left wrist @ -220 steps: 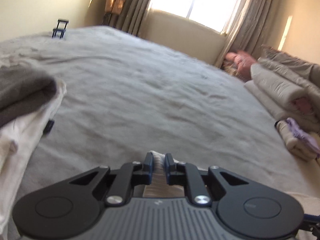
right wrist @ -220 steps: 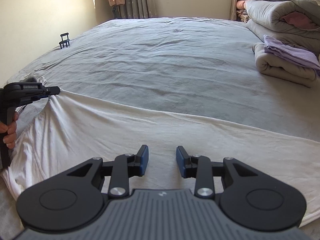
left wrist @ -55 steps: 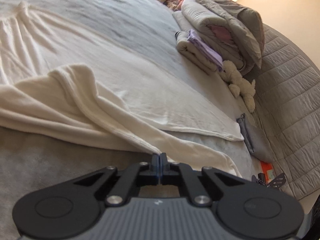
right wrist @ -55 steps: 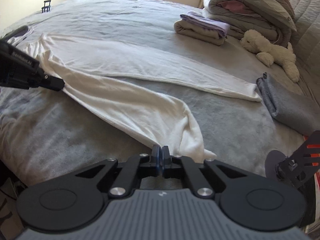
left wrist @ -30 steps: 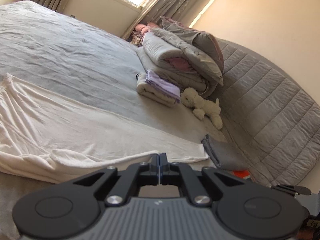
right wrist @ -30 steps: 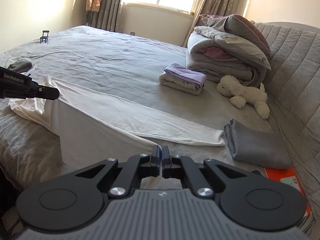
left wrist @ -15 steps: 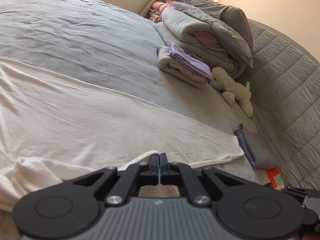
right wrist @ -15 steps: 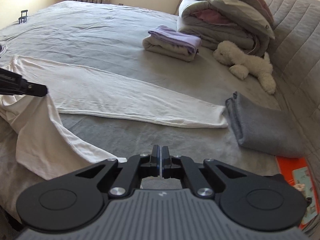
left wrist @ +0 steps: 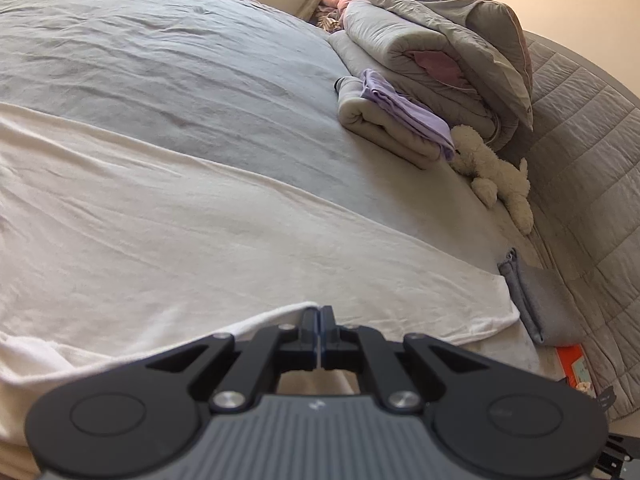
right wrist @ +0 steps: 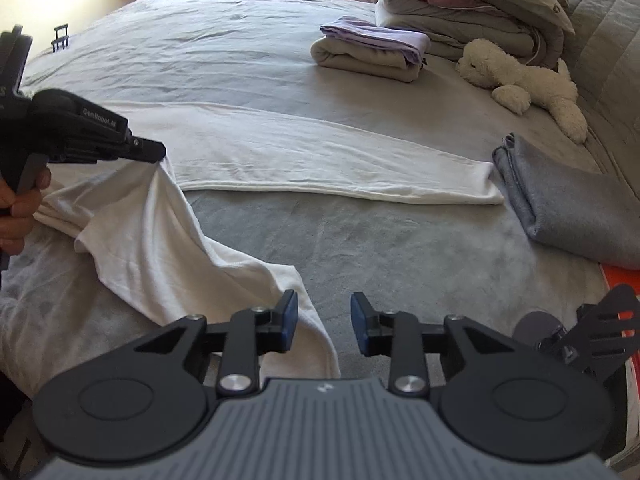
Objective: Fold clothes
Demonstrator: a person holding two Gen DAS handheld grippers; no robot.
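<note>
White cotton fills most of what I see: a long white garment lies spread across the grey bed, and one limb of it trails back toward my right hand-held gripper.

That right hand-held gripper has just been opening; its jaws now stand partly apart, with the garment's hem under the left blue pad and bare bed between the pads, nothing pinched.

My left hand-held gripper is clamped tight on a fold of the white garment, which it holds raised off the bed; in the right wrist view it sits ahead and to the left of the right hand-held gripper, with the cloth hanging from its tip and a hand on its grip.

Ahead and to the right of the right hand-held gripper lies a folded grey cloth, touching the garment's far end. Further ahead I see a folded beige and lilac stack, a white plush toy and a rolled grey duvet.
</note>
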